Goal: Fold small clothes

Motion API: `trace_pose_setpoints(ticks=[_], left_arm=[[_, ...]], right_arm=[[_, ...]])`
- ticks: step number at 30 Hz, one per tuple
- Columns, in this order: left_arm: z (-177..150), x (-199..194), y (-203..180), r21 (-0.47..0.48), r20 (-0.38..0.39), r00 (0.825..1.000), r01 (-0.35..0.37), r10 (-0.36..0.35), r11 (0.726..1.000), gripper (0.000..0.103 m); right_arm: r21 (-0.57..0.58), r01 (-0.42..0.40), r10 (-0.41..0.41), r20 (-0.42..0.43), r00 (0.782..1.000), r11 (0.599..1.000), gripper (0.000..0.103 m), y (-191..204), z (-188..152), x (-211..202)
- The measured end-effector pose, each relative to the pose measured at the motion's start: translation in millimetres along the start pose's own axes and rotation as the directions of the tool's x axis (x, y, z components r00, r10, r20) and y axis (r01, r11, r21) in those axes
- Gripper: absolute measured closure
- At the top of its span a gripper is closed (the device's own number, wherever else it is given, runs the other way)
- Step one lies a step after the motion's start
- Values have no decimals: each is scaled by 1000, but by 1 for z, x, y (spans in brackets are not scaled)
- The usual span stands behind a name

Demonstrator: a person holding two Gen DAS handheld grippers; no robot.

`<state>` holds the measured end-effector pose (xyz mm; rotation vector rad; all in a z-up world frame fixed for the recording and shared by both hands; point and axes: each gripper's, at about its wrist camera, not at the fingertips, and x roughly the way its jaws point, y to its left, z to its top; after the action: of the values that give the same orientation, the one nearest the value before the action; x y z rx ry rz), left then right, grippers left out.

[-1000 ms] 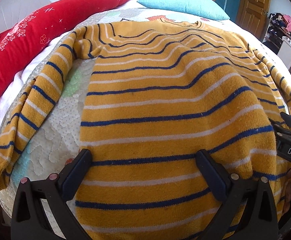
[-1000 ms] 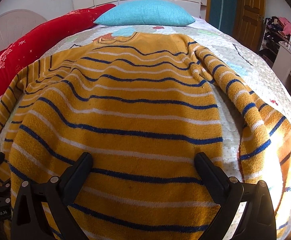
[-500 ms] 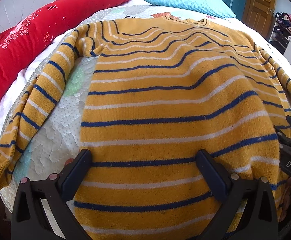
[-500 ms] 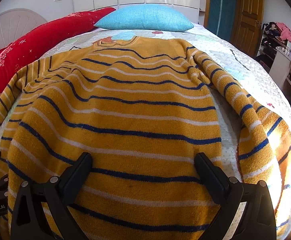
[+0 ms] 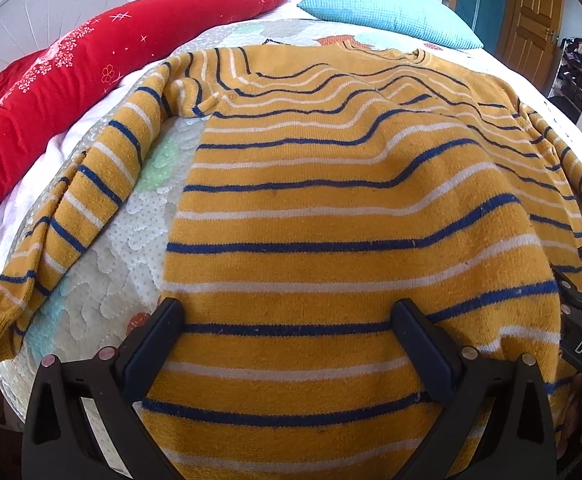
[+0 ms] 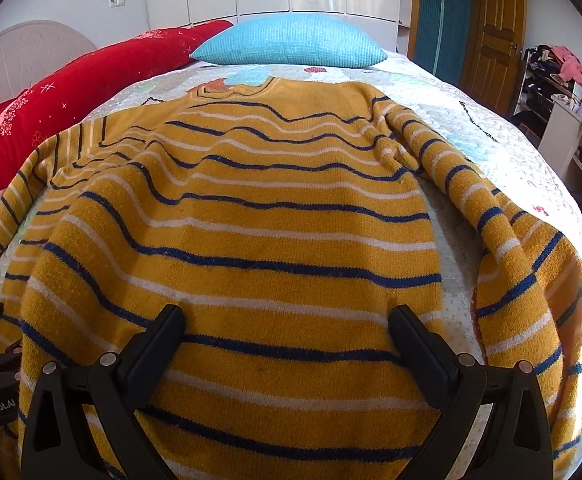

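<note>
A yellow knitted sweater with blue and white stripes (image 5: 331, 200) lies spread flat on a bed with a pale quilted cover (image 5: 103, 280). Its neck points to a blue pillow (image 6: 291, 42) at the far end. A long red cushion with white flowers (image 5: 91, 52) lies along one side. One sleeve (image 5: 87, 200) stretches out to the left. The other sleeve (image 6: 511, 260) bends down on the right. The left tongs (image 5: 287, 328) are wide open over the bottom part of the sweater and hold nothing. The right tongs (image 6: 287, 328) are wide open there too, also holding nothing.
</note>
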<state>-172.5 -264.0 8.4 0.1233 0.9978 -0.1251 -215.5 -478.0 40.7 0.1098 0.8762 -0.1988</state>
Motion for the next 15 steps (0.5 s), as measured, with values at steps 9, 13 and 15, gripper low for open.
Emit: trace_pose_setpoints(ticks=[9, 13, 15], left_arm=[[7, -27, 36, -23, 56, 996, 72, -71, 997, 0], [8, -40, 77, -76, 100, 995, 34, -27, 997, 0], [8, -44, 97, -99, 103, 995, 4, 6, 995, 0]], right_arm=[[-8, 24, -24, 8, 1000, 1000, 0, 3, -1, -1], [-11, 33, -33, 6, 999, 999, 0, 4, 0, 0], [-11, 33, -33, 6, 999, 999, 0, 4, 0, -1]])
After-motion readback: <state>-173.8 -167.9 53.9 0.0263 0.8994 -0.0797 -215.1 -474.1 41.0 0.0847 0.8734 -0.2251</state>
